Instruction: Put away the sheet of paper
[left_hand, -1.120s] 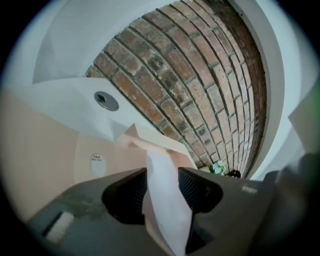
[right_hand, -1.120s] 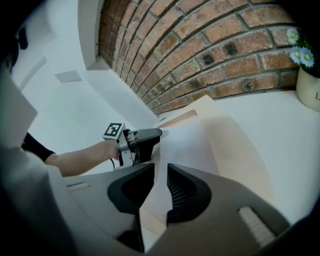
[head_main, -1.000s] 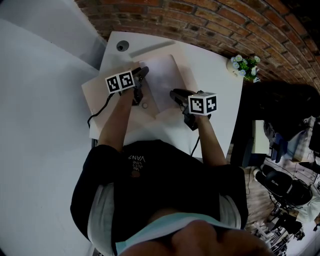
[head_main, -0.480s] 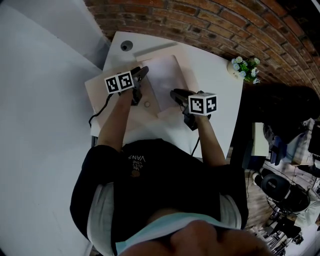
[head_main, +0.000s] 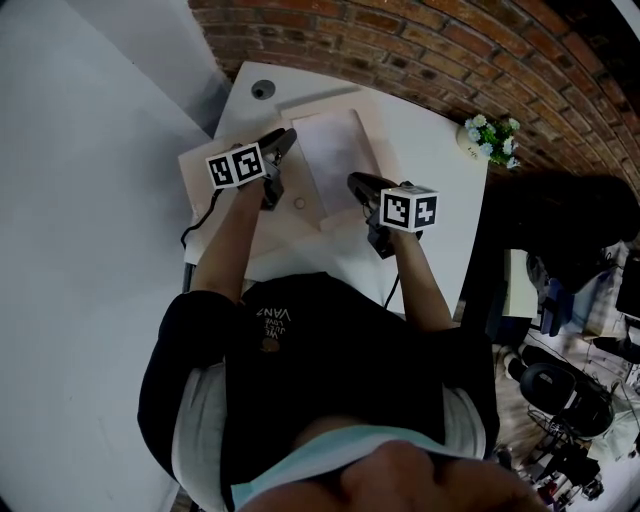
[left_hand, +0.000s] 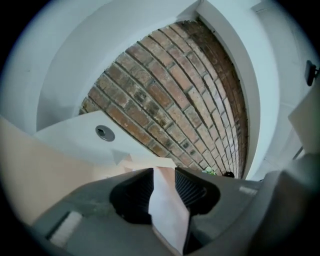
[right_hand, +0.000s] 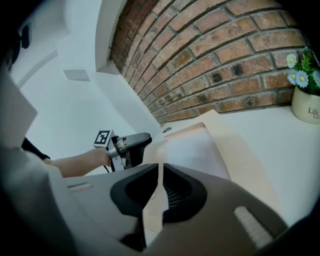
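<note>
**A:** What is the left gripper (head_main: 285, 143) doing?

**B:** Its jaws have just been closing. A pale flap stands between them and touches both pads. It looks like an edge of the beige folder (head_main: 205, 175), so the gripper is grasping that. The rest of that cover spreads out below the gripper and to its left. 1 small round clasp (head_main: 299, 203) sits on the folder beside the gripper's body, on its right.

**A:** And beyond its tips?

**B:** A round hole (head_main: 262, 90) in the white table (head_main: 430, 170), and past that the brick wall (head_main: 420, 50).

**A:** Where is the sheet of paper (head_main: 335, 150)?

**B:** It lies flat in the open folder, between the 2 grippers. That puts it just right of the left gripper's tips, and ahead and left of the right gripper's tips.

**A:** And the right gripper (head_main: 358, 183)?

**B:** Its jaws are clenched almost together on a thin upright edge of the folder, near the folder's front corner. In the right gripper view, the left gripper is ahead and to the left, across the sheet.

**A:** Anything further right?

**B:** A strip of folder runs along the sheet's far side, with bare table after it. 1 small pot of flowers (head_main: 487, 135) stands well off to the right gripper's right, by the wall.
</note>
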